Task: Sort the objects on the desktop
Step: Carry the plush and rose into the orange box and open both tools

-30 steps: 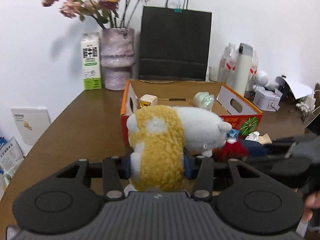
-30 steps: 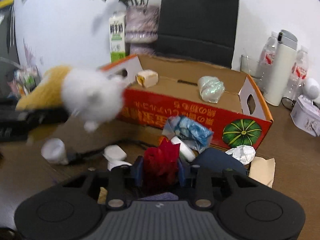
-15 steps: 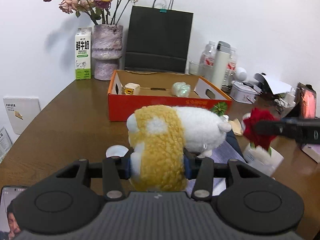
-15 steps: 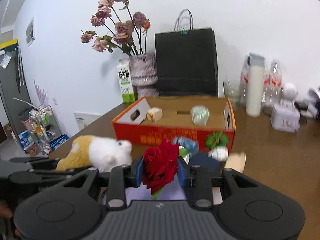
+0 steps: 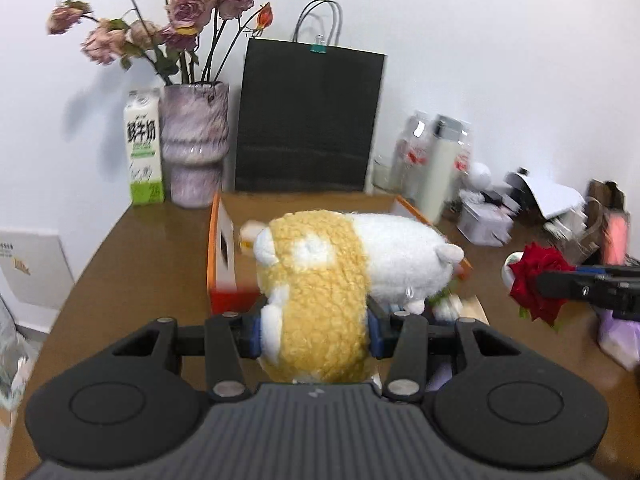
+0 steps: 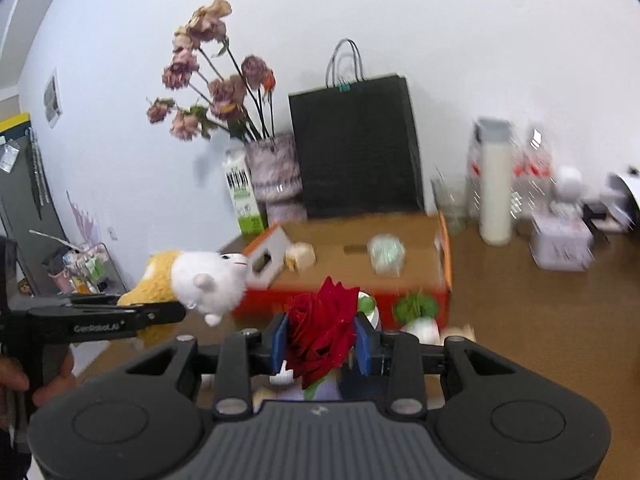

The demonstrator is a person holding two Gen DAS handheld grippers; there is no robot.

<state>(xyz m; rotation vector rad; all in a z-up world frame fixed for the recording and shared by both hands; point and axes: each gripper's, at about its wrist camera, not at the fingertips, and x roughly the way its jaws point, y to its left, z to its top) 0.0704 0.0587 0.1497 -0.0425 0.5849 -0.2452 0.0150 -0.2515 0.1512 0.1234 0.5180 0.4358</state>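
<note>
Both claws loaded, above the box (image 6: pixel 444 248).
Left claw (image 5: pixel 314 330) squeezes the plush (image 5: pixel 344 272); right claw (image 6: pixel 320 340) pinches the rose (image 6: pixel 324 320), which probably slips or crushes, its petals being soft.

Fleecy plush toy (image 5: pixel 320 280), glossy wooden table (image 5: pixel 152 256)
</note>
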